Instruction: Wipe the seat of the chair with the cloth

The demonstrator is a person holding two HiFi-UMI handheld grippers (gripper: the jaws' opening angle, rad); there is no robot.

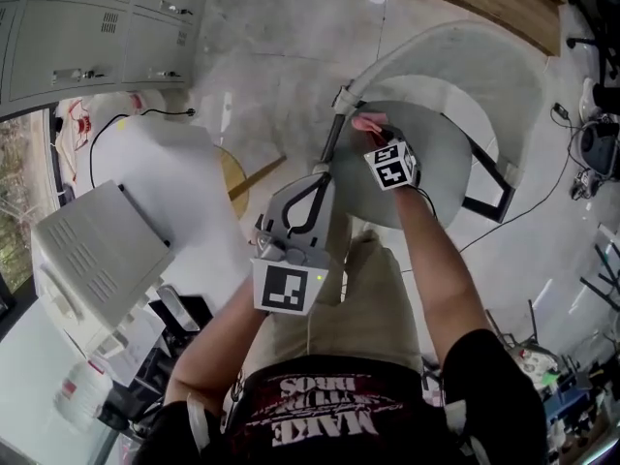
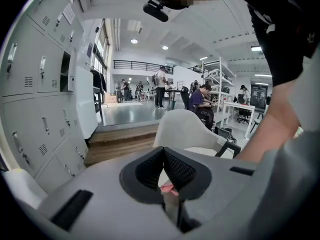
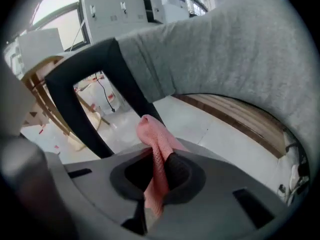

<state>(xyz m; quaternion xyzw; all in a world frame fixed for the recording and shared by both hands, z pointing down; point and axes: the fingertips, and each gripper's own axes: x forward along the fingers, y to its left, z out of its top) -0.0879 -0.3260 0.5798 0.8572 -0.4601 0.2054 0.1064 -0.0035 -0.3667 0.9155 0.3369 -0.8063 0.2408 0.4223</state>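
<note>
The grey chair has a round seat (image 1: 441, 158) and a curved backrest (image 1: 455, 46), with black armrest frames (image 1: 332, 134). My right gripper (image 1: 376, 136) is over the seat's near-left edge, shut on a pink cloth (image 1: 369, 122). In the right gripper view the cloth (image 3: 157, 144) sticks up from between the jaws of the gripper (image 3: 159, 171), under the grey backrest (image 3: 225, 59). My left gripper (image 1: 319, 172) hangs left of the seat by the black armrest, shut on nothing. The left gripper view has its pads (image 2: 177, 169) meeting, the chair (image 2: 182, 129) ahead, and a pink scrap (image 2: 168, 188) below.
A white table (image 1: 155, 153) with a white box-like machine (image 1: 97, 250) stands at the left. A round wooden stool (image 1: 235, 177) stands between it and the chair. Grey lockers (image 1: 97, 27) fill the upper left. Cables (image 1: 542, 197) trail on the floor at the right.
</note>
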